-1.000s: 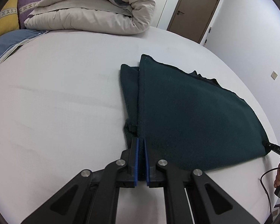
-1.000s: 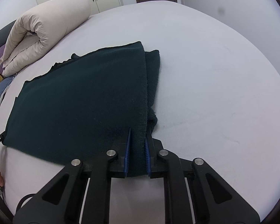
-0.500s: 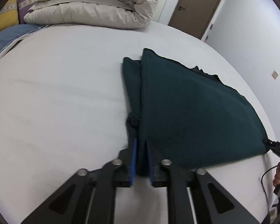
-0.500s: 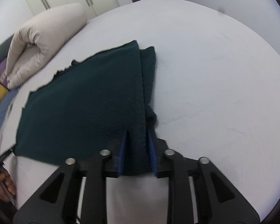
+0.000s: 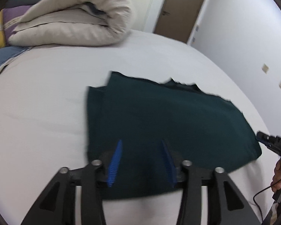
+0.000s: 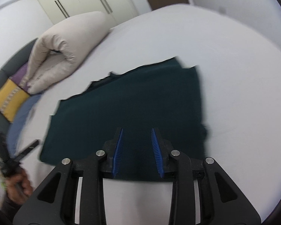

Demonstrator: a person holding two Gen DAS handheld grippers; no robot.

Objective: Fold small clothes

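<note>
Dark-green knitted garment (image 5: 168, 123) lies folded on the white bedsheet (image 5: 37, 112), just beyond both grippers, left (image 5: 142, 161) and right (image 6: 137, 151), whose jaws have just been opening, nothing between them. Soft, limp, probably light; pinch corners.

Two close wrist views angled down from opposite ends, both over the dark green cloth (image 5: 168, 120) on the bed (image 5: 37, 97).

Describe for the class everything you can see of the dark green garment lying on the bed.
The dark green garment looks like thick, fuzzy knit. It lies flat on the white bed sheet, folded into a rough rectangle, a narrower layer showing along one side and an uneven far edge. Only the sheet touches it; no gripper pinches it.
</note>
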